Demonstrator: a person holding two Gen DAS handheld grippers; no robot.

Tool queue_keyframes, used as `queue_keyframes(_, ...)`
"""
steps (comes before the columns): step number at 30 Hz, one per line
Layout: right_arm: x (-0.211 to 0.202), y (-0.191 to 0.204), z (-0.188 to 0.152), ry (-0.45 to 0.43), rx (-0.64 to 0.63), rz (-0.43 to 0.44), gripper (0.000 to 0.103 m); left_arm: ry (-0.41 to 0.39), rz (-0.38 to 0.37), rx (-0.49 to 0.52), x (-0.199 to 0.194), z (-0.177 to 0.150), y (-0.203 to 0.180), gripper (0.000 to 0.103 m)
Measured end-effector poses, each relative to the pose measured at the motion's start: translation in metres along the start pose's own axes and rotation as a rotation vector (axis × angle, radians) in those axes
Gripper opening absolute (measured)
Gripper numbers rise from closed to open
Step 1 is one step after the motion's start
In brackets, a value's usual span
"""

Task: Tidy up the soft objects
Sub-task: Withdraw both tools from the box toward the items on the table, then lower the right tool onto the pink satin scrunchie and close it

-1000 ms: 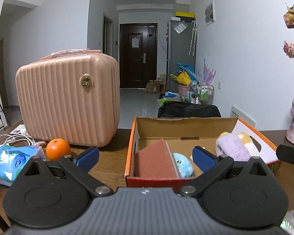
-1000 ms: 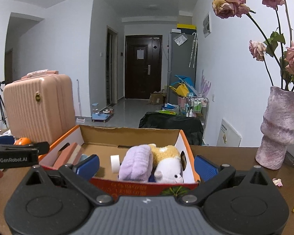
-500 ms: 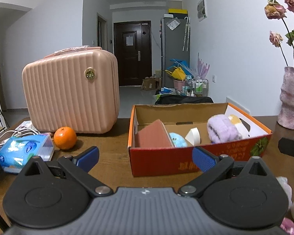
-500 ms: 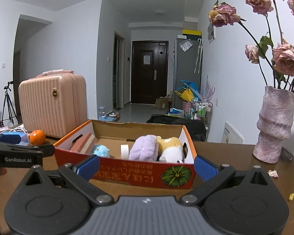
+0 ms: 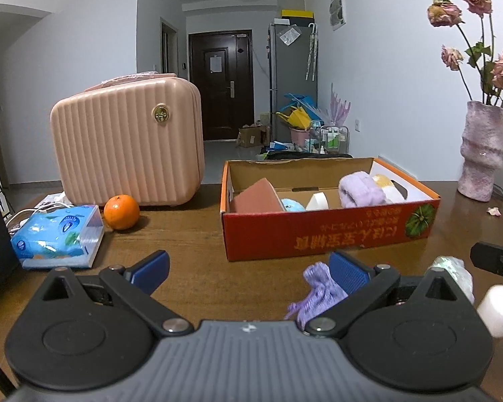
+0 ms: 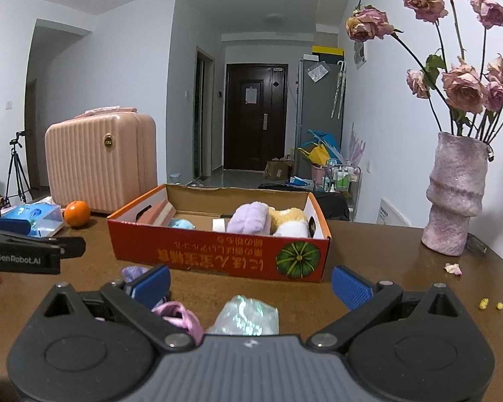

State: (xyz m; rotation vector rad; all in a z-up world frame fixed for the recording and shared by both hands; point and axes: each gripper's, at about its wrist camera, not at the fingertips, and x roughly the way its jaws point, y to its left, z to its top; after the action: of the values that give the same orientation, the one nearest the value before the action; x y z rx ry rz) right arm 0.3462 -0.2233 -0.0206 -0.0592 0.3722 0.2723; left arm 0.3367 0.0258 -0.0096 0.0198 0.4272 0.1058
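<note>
An orange cardboard box (image 5: 318, 234) (image 6: 218, 251) stands on the brown table and holds a brown sponge (image 5: 255, 197), a blue plush (image 5: 291, 205), a lilac fluffy item (image 5: 358, 189) (image 6: 248, 217) and a yellow-white plush (image 6: 290, 222). My left gripper (image 5: 248, 268) is open and empty in front of the box, with a purple knitted piece (image 5: 318, 289) by its right finger. My right gripper (image 6: 249, 283) is open too. An iridescent soft bundle (image 6: 244, 311) lies between its fingers, untouched, and a pink-lilac cloth (image 6: 177, 313) lies by its left finger.
A pink ribbed suitcase (image 5: 127, 144), an orange (image 5: 121, 211) and a blue tissue pack (image 5: 57, 238) sit to the left. A pink vase of roses (image 6: 456, 197) stands at the right, with a petal (image 6: 452, 268) and yellow crumbs (image 6: 489, 305) on the table. A white object (image 5: 496, 305) lies near right.
Both grippers have drawn back from the box towards the near edge of the table. The loose purple, pink and iridescent soft pieces have come into view. Both stay open.
</note>
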Motion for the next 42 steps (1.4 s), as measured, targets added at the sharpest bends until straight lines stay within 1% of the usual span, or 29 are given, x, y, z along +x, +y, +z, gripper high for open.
queue_keyframes(13,-0.039,0.013,-0.026,0.013,-0.007,0.007,0.103,0.012,-0.013,0.007,-0.041,-0.023,-0.001,0.103)
queue_keyframes(22,-0.058,0.017,-0.038,0.02,0.012,0.01,0.103,0.027,-0.019,0.001,-0.06,-0.037,0.003,0.103)
queue_keyframes(27,-0.06,0.02,-0.043,0.032,0.011,0.009,0.103,0.017,-0.024,0.002,-0.068,-0.042,0.004,0.103)
queue_keyframes(34,-0.058,0.021,-0.047,0.043,0.019,-0.001,0.103,0.016,-0.039,0.0,-0.069,-0.042,0.007,0.103)
queue_keyframes(42,-0.044,0.022,-0.05,0.074,0.026,-0.007,0.103,0.028,-0.065,-0.001,-0.062,-0.042,0.012,0.103)
